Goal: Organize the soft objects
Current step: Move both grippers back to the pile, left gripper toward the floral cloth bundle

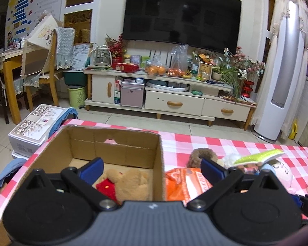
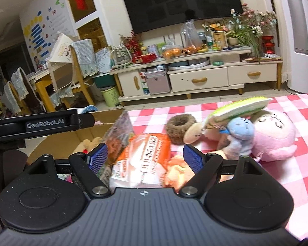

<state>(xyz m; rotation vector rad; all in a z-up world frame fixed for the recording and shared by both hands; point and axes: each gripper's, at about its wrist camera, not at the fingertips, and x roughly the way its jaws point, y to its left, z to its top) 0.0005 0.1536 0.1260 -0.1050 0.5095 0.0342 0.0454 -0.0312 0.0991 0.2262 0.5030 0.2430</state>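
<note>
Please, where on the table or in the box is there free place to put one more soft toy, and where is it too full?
Free: the box floor behind the teddy bear, toward its far wall; also the checked cloth between the box and the brown ring toy. Crowded: the right side, where the orange bag, blue toy and pink doll lie touching.

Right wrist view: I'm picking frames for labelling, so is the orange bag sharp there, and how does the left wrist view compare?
Right wrist view: the orange bag between the open right gripper is smeared, its print unreadable; fisheye bends the TV. Left wrist view: the teddy bear in the cardboard box is soft but recognisable; the background is crisper.
</note>
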